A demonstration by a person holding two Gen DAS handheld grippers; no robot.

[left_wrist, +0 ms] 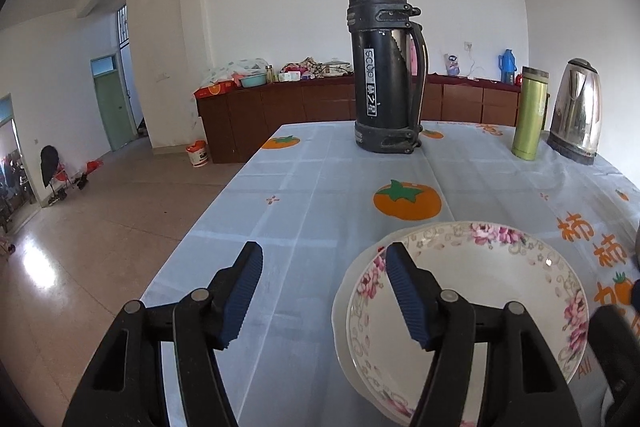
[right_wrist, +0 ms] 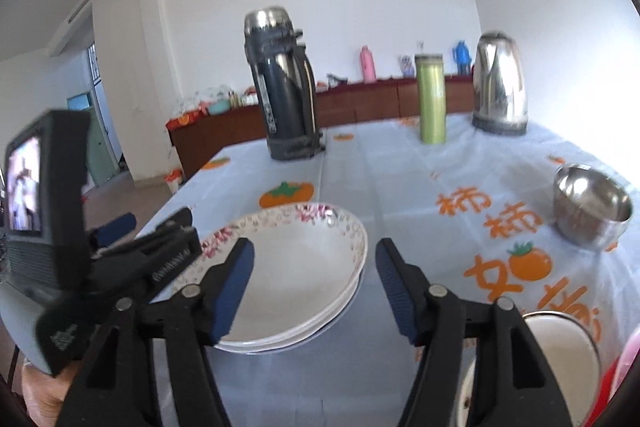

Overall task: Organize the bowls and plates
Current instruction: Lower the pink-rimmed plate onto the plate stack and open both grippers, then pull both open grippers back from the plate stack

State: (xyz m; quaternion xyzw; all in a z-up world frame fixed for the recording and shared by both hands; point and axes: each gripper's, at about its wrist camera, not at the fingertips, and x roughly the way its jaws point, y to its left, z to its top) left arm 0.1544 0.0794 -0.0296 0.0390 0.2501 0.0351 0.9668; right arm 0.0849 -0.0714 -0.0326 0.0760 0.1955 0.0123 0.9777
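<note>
A floral-rimmed white plate (left_wrist: 480, 291) lies on top of plain white plates (left_wrist: 340, 311) on the table. It also shows in the right wrist view (right_wrist: 304, 267). My left gripper (left_wrist: 320, 291) is open and empty, its right finger over the plate's left rim. My right gripper (right_wrist: 314, 283) is open and empty, hovering at the stack's right edge. A steel bowl (right_wrist: 592, 207) stands at the right. A white metal-rimmed bowl (right_wrist: 560, 359) sits at the lower right, partly hidden. The left gripper's body (right_wrist: 100, 267) shows at the left of the right wrist view.
A black thermos (left_wrist: 384, 67), a green flask (left_wrist: 530, 113) and a steel kettle (left_wrist: 576, 111) stand at the table's far end. The table's left edge (left_wrist: 208, 211) drops to the floor. A wooden sideboard (left_wrist: 280, 115) runs along the back wall.
</note>
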